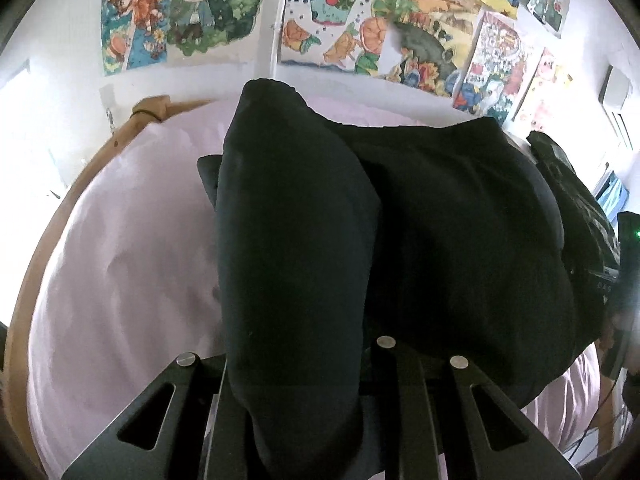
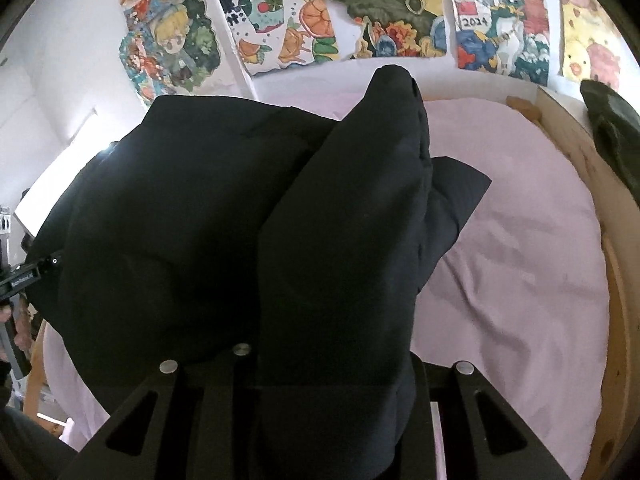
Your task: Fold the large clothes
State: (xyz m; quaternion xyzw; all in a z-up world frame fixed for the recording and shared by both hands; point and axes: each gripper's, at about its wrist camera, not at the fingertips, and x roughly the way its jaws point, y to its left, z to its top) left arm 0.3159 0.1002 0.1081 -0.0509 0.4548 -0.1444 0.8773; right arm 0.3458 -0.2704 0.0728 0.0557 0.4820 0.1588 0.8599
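A large black garment (image 1: pixel 440 240) hangs over the pink bed sheet (image 1: pixel 120 260). My left gripper (image 1: pixel 296 380) is shut on a thick fold of it that drapes over the fingers and hides them. In the right wrist view the same black garment (image 2: pixel 180 220) spreads to the left, and my right gripper (image 2: pixel 332 392) is shut on another fold that covers its fingers. A flat corner of the cloth (image 2: pixel 456 192) rests on the sheet (image 2: pixel 520 280). The garment stretches between the two grippers.
A wooden bed frame (image 1: pixel 48 248) curves round the mattress, also at the right (image 2: pixel 624 280). Colourful drawings (image 1: pixel 360 32) hang on the white wall behind. A dark item (image 2: pixel 612 132) lies on the frame's right edge. The other handheld rig (image 2: pixel 24 276) shows at far left.
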